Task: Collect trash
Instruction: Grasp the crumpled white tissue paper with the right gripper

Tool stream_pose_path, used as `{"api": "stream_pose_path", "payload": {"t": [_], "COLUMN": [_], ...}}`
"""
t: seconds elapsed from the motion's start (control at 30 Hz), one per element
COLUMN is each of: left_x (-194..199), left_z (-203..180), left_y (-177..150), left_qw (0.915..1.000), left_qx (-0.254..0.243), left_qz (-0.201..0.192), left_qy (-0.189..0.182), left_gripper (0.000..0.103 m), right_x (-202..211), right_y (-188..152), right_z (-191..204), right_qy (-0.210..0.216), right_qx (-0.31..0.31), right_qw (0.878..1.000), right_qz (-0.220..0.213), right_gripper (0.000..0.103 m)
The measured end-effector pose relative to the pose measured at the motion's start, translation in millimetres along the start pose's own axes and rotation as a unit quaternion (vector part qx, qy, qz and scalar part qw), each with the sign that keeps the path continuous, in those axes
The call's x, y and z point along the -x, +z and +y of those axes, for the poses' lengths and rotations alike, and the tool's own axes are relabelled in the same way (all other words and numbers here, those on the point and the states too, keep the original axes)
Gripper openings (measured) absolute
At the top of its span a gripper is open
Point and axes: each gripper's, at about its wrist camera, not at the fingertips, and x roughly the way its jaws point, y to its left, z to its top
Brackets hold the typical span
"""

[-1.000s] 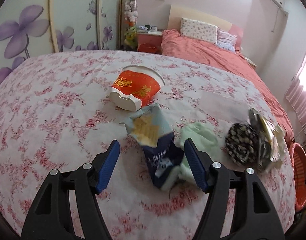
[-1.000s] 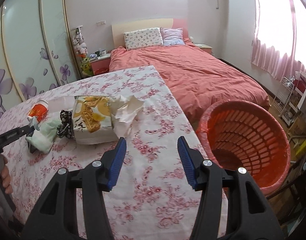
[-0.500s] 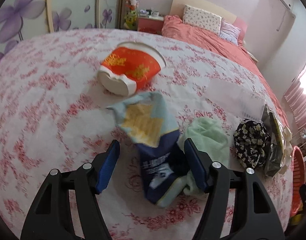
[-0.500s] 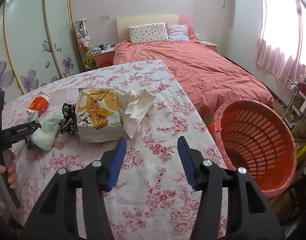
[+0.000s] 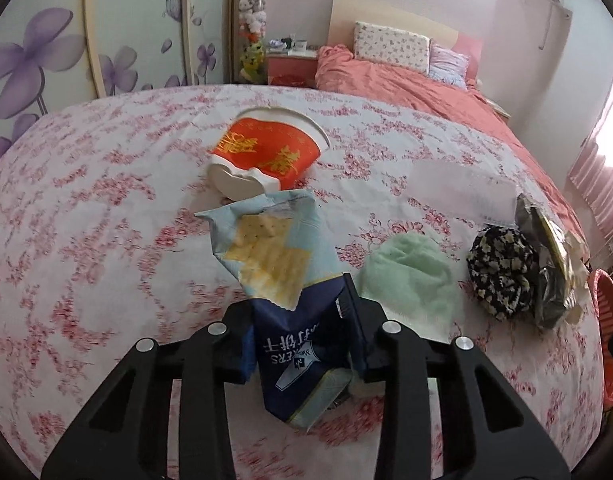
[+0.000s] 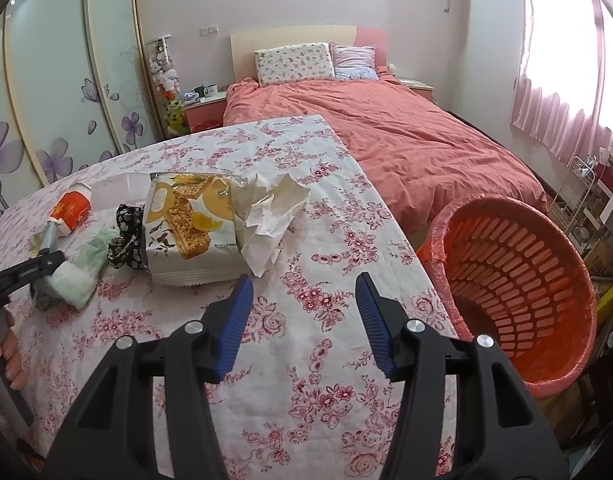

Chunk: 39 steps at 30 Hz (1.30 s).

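Left clamps wrapper, right waits by basket

Lower centre, left view: my left gripper [image 5: 302, 330] is closing, cracker wrapper [image 5: 284, 280] pinched between its jaws for lifting. Right view: my right gripper [image 6: 304, 320] gapes empty; orange basket [image 6: 514, 292] sits right.

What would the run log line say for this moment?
left gripper: closing on cracker bag | right gripper: open, empty | basket: beside table

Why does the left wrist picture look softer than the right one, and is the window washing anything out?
Left wrist view: the tablecloth is smeared by motion blur, while the cracker wrapper between the closing left gripper reads fairly sharp. Right wrist view: crisp overall, but the window blows out to white glare; fisheye bends the wardrobe doors.
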Motion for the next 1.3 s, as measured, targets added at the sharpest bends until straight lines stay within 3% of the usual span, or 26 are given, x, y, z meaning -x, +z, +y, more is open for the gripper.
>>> {"api": "stream_pose_path", "payload": {"t": [0.3, 0.47, 0.7, 0.97, 1.1, 1.13, 1.2, 1.23, 1.3], "left_x": [-1.0, -6.0, 0.0, 20.7, 28.6, 30.1, 35.8, 38.8, 46.3], "left_z": [18.9, 25.6, 21.1, 12.8, 11.8, 11.8, 10.5, 8.9, 5.1], "left_y": [-6.3, -9.1, -12.2, -3.2, 4.0, 5.6, 8.3, 9.7, 12.3], "left_qw": [0.9993, 0.9981, 0.9989, 0.9992, 0.9989, 0.9988, 0.9984, 0.9981, 0.9976], "left_qx": [0.019, 0.045, 0.026, 0.010, 0.012, 0.013, 0.013, 0.011, 0.006], "left_qz": [0.011, 0.019, 0.007, -0.020, -0.030, -0.031, -0.037, -0.040, -0.048], "left_qy": [-0.029, -0.037, -0.037, -0.034, -0.034, -0.036, -0.041, -0.044, -0.050], "left_gripper": [0.036, 0.046, 0.034, 0.034, 0.034, 0.034, 0.034, 0.034, 0.034], "right_x": [-18.3, -22.6, -30.2, -36.4, -53.0, -57.8, -69.9, -73.3, -72.0], "right_y": [8.0, 10.5, 16.8, 30.4, 34.3, 33.9, 31.3, 29.4, 26.0], "right_z": [9.7, 16.8, 14.1, 12.3, 14.3, 14.8, 15.3, 14.5, 10.3], "right_qy": [0.013, 0.014, 0.020, 0.039, 0.039, 0.038, 0.033, 0.035, 0.034], "right_qx": [-0.011, -0.002, -0.018, -0.041, -0.047, -0.046, -0.042, -0.041, -0.042], "right_qw": [1.000, 1.000, 1.000, 0.998, 0.998, 0.998, 0.997, 0.997, 0.997], "right_qz": [0.010, 0.009, 0.010, 0.004, 0.027, 0.036, 0.058, 0.064, 0.059], "right_gripper": [0.053, 0.053, 0.052, 0.047, 0.047, 0.046, 0.035, 0.017, 0.016]}}
